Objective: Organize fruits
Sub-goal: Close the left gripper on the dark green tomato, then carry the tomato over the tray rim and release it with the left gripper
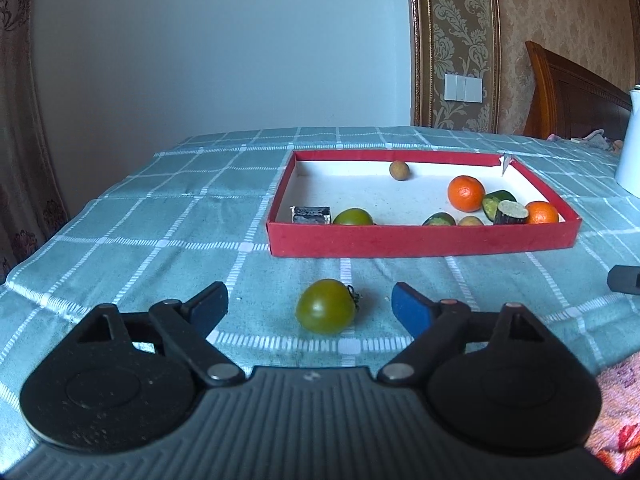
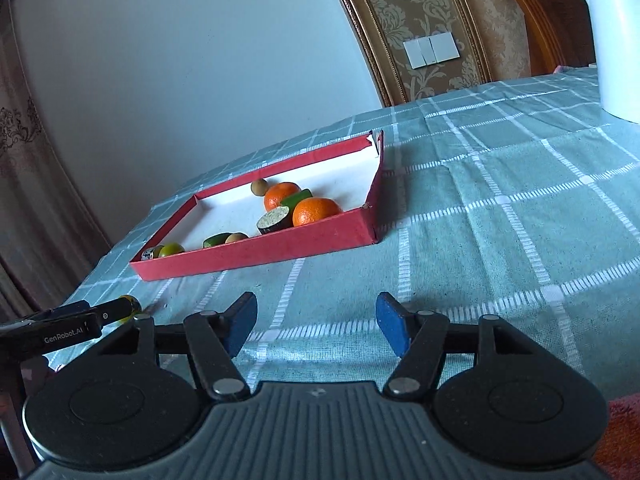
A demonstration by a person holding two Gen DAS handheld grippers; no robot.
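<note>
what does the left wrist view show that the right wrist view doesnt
Only the left wrist view shows the green tomato whole, lying on the cloth between the open fingers of the left gripper, untouched.

Only the right wrist view shows the right gripper, open and empty, and most of the white kettle.

Both show the red tray holding two oranges, cut green pieces and small brown fruits, on the checked tablecloth.

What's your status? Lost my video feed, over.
Left gripper open around green tomato, not touching. Right gripper open, empty. Path to red tray unobstructed.
</note>
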